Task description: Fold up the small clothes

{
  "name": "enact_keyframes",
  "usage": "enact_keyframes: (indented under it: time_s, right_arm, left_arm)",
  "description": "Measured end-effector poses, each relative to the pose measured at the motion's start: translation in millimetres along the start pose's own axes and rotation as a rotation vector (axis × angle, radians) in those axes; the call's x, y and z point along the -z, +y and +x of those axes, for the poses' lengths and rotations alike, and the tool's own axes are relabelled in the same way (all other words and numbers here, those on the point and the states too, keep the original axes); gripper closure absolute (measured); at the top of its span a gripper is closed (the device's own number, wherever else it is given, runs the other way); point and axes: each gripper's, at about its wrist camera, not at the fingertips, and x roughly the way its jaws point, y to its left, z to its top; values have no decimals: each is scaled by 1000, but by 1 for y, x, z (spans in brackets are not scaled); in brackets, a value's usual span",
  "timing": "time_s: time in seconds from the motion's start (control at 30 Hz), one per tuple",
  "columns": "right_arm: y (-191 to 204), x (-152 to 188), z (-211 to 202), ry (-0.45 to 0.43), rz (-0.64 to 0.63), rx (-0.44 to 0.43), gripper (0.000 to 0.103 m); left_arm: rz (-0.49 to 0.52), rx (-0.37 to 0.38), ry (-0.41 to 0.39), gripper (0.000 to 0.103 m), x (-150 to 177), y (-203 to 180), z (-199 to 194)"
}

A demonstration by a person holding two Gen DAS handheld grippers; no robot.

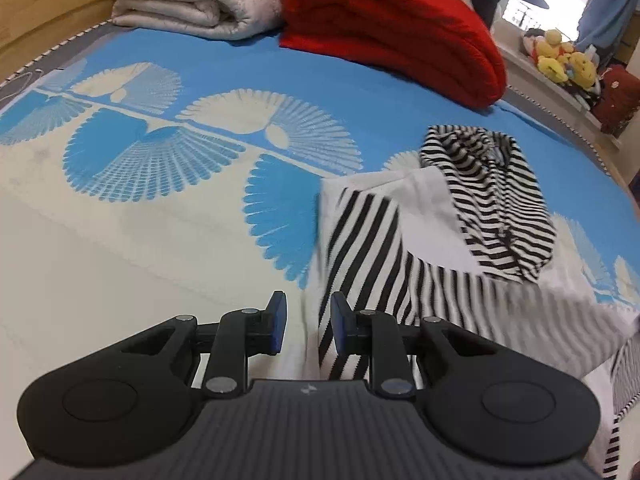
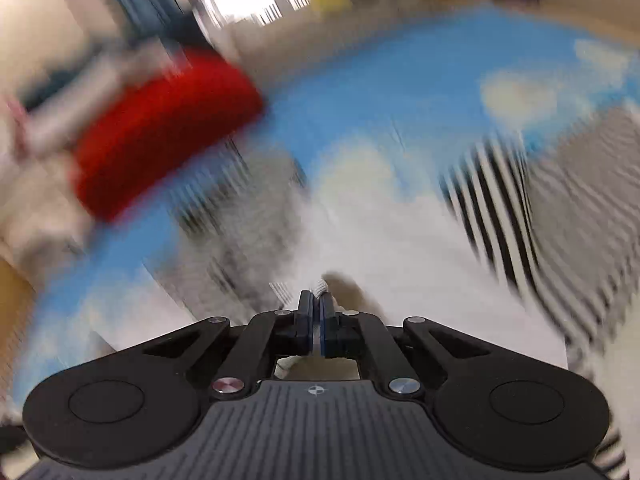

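A small black-and-white striped garment [image 1: 436,224] with a striped hood lies rumpled on the blue and cream bedspread [image 1: 160,208], right of centre in the left wrist view. My left gripper [image 1: 308,316] is open, its pads apart over the garment's near striped edge, gripping nothing. The right wrist view is heavily blurred. My right gripper [image 2: 316,312] is shut on a thin fold of the garment's white and striped cloth [image 2: 400,240], which stretches away ahead of it.
A folded red blanket [image 1: 396,28] and a folded white quilt [image 1: 192,0] lie at the far side of the bed. A wooden headboard [image 1: 44,0] is at far left. Stuffed toys [image 1: 560,56] sit on a ledge at far right.
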Motion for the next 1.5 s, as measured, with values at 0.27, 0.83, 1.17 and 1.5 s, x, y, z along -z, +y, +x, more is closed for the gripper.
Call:
enact_keyframes:
  time_s: [0.27, 0.83, 1.17, 1.5]
  right_arm:
    - [-61, 15, 24, 247, 108, 434, 96]
    - [-53, 32, 55, 430, -11, 243, 67]
    - [-49, 9, 31, 362, -67, 252, 61]
    - [-54, -12, -5, 292, -169, 242, 60]
  left_arm:
    - [69, 75, 79, 78, 10, -29, 17]
    - [178, 64, 262, 76, 42, -41, 45]
    - [226, 29, 213, 70, 37, -58, 24]
    - [254, 45, 162, 70, 31, -81, -6]
